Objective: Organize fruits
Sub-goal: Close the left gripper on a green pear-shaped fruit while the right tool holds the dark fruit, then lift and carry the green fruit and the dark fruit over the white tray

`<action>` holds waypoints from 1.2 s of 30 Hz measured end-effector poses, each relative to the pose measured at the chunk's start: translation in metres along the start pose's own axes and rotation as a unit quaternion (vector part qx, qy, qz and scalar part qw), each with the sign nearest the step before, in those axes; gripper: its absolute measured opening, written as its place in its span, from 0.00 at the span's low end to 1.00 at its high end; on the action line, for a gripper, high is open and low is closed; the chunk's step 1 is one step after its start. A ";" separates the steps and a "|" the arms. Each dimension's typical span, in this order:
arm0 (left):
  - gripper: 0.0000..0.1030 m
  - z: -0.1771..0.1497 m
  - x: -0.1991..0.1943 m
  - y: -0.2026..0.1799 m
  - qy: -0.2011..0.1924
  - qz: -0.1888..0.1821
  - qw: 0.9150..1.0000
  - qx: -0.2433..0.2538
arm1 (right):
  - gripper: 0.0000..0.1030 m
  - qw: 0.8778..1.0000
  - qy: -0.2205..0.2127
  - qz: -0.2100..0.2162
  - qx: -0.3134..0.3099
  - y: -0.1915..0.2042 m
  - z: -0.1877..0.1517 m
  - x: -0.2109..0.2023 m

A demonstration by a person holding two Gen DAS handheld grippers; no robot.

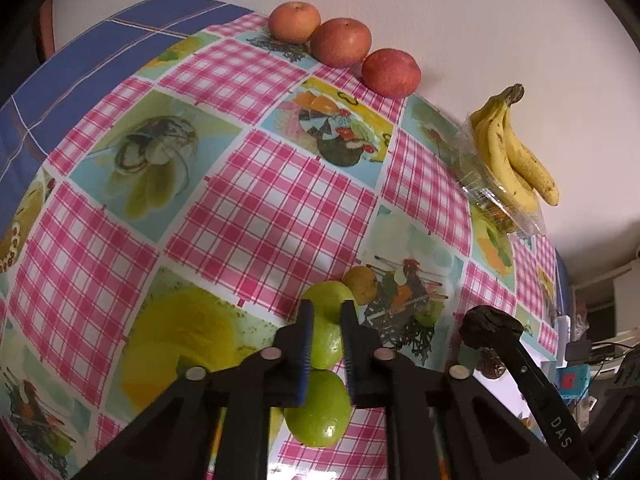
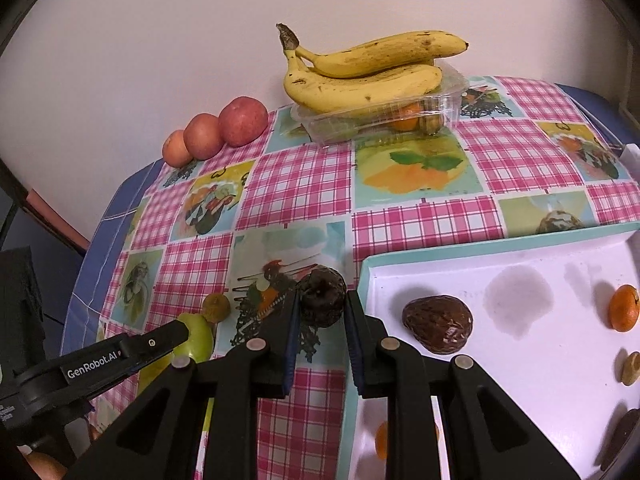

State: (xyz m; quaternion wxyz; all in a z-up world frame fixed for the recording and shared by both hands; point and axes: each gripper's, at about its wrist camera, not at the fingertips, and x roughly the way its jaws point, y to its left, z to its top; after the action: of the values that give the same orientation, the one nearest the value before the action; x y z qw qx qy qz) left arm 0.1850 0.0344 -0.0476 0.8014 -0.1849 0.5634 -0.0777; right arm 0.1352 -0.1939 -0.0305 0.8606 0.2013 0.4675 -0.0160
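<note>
My left gripper (image 1: 325, 309) is shut on a green apple (image 1: 326, 334) just above the checked tablecloth; a second green apple (image 1: 319, 410) lies under the jaws. A small yellowish fruit (image 1: 361, 285) sits just beyond them. My right gripper (image 2: 322, 300) is shut on a dark wrinkled fruit (image 2: 322, 295) and holds it beside the white tray's left edge (image 2: 366, 272). The tray holds another dark fruit (image 2: 438, 324) and an orange fruit (image 2: 624, 307). The left gripper and its apple (image 2: 196, 338) show at the lower left of the right wrist view.
Three red apples (image 1: 346, 42) stand in a row against the wall at the table's back. A banana bunch (image 2: 360, 70) lies on a clear plastic box (image 2: 448, 98) holding small fruits. The table's blue edge (image 1: 60, 80) drops off to the left.
</note>
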 end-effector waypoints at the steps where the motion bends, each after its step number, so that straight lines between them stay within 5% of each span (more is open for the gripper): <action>1: 0.13 0.001 0.000 0.000 0.000 0.001 1.000 0.000 | 0.22 1.000 0.000 0.001 0.001 0.000 0.000 -0.001; 5: 0.17 0.000 0.004 0.001 -0.003 0.000 1.000 -0.001 | 0.22 1.000 -0.005 0.004 0.004 -0.002 0.002 -0.007; 10: 0.48 -0.003 0.014 -0.002 0.010 0.005 1.000 0.006 | 0.22 1.000 -0.006 0.007 0.005 -0.004 0.003 -0.010; 24: 0.37 -0.006 0.023 -0.009 0.029 -0.035 0.999 -0.004 | 0.22 1.000 -0.003 0.010 0.014 -0.008 0.002 -0.009; 36: 0.37 0.001 -0.017 -0.034 -0.025 -0.049 0.998 0.011 | 0.22 0.999 -0.028 0.019 0.013 -0.008 0.011 -0.033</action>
State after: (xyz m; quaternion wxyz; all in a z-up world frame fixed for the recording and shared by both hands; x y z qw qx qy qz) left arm 0.1827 0.0096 -0.0193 0.8126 -0.2053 0.5324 -0.1188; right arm 0.1240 -0.2106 -0.0011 0.8709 0.2207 0.4389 -0.0108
